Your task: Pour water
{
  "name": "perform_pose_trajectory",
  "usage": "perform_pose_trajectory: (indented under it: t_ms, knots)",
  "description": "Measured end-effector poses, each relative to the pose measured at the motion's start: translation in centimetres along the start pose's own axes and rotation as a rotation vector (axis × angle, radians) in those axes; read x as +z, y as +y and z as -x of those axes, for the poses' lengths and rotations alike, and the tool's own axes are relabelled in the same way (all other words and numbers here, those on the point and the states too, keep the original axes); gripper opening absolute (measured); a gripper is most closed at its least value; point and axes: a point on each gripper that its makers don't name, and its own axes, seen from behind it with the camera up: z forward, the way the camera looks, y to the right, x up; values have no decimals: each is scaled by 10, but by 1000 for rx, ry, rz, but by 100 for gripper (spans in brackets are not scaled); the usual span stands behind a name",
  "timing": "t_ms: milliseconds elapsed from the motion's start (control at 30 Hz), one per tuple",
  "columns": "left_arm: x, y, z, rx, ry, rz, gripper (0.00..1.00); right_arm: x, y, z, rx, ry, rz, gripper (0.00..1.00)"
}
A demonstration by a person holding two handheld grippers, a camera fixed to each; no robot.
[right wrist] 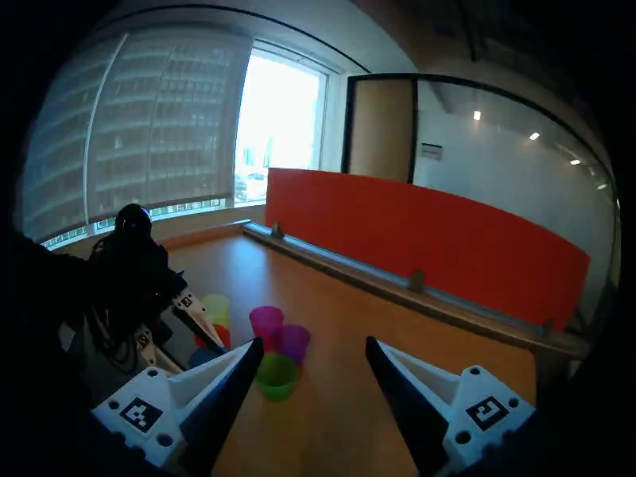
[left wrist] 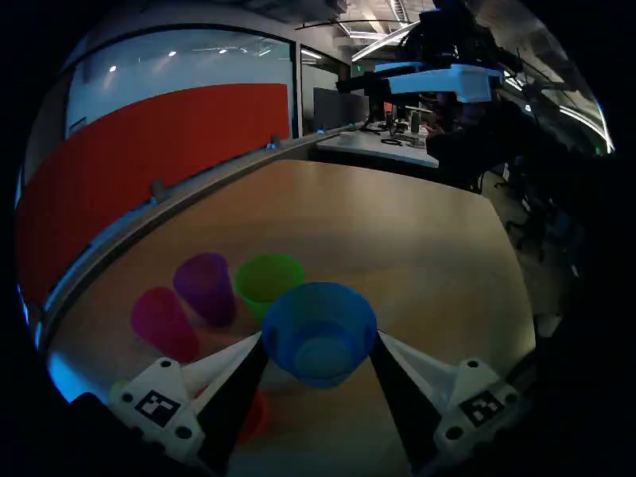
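Both fingers of the left gripper (left wrist: 318, 338) press the blue cup (left wrist: 319, 324) at lower centre, mouth up, just before the green cup (left wrist: 269, 282) and purple cup (left wrist: 205, 286) (likely pouring targets). At the bottom of its own view, the right gripper (right wrist: 313, 343) gapes empty over the wooden table (right wrist: 358, 310), seemingly held back in reserve.

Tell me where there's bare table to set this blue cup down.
The widest bare stretch of table lies beyond the green cup, between the divider rail and the far edge. Around the blue cup it is crowded: the pink cup, purple cup, green cup and red cup bunch together beside it.
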Motion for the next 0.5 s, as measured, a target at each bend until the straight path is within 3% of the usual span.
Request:
perform_pose_trajectory:
  t_ms: [500]
  knots:
    - [-48, -22, -26, -7, 89, -59, 85, 5, -7, -5, -3, 6, -6, 100]
